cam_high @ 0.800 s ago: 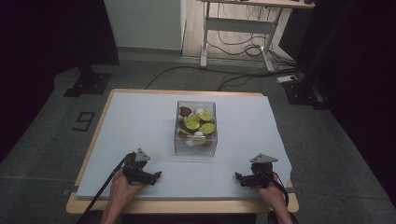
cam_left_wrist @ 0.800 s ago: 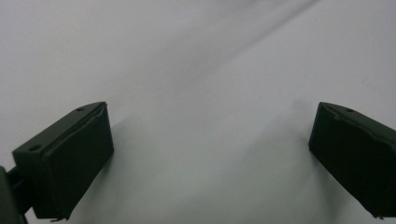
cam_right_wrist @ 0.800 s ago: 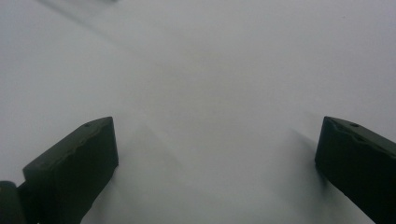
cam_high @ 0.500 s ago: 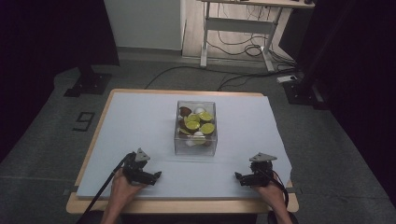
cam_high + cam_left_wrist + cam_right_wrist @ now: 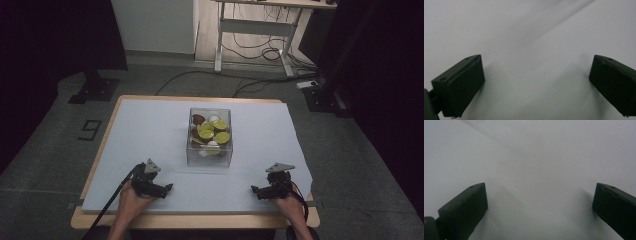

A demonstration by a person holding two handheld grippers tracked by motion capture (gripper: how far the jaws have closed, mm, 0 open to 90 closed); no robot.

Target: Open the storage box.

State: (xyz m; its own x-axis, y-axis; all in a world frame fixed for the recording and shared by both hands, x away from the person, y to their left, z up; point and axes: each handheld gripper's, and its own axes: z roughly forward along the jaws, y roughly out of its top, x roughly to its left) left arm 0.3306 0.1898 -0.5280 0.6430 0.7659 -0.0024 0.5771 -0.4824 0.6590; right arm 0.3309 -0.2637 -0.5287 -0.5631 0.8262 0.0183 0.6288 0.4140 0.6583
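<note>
High view: the clear box (image 5: 209,138) stands upright near the middle of the pale blue table cover (image 5: 150,125), its open top facing up. Its long axis runs near to far, and its short near wall faces me. Inside are green lime halves (image 5: 214,131), something brown at the far left corner and pale pieces lower down; I cannot tell what those are. My left gripper (image 5: 161,189) rests on the cover near the near edge, left of the box and well apart from it, jaws pointing right toward the table's middle. My right gripper (image 5: 256,190) rests at the near right, also well apart from the box, jaws pointing left. The two face each other across the near strip of the cover. In the left gripper view my jaws stand wide apart with bare cover between them, holding nothing. The right gripper view reads the same: jaws spread wide, nothing between them, only the pale cover ahead. Both of my hands grip the handles from the near edge.
</note>
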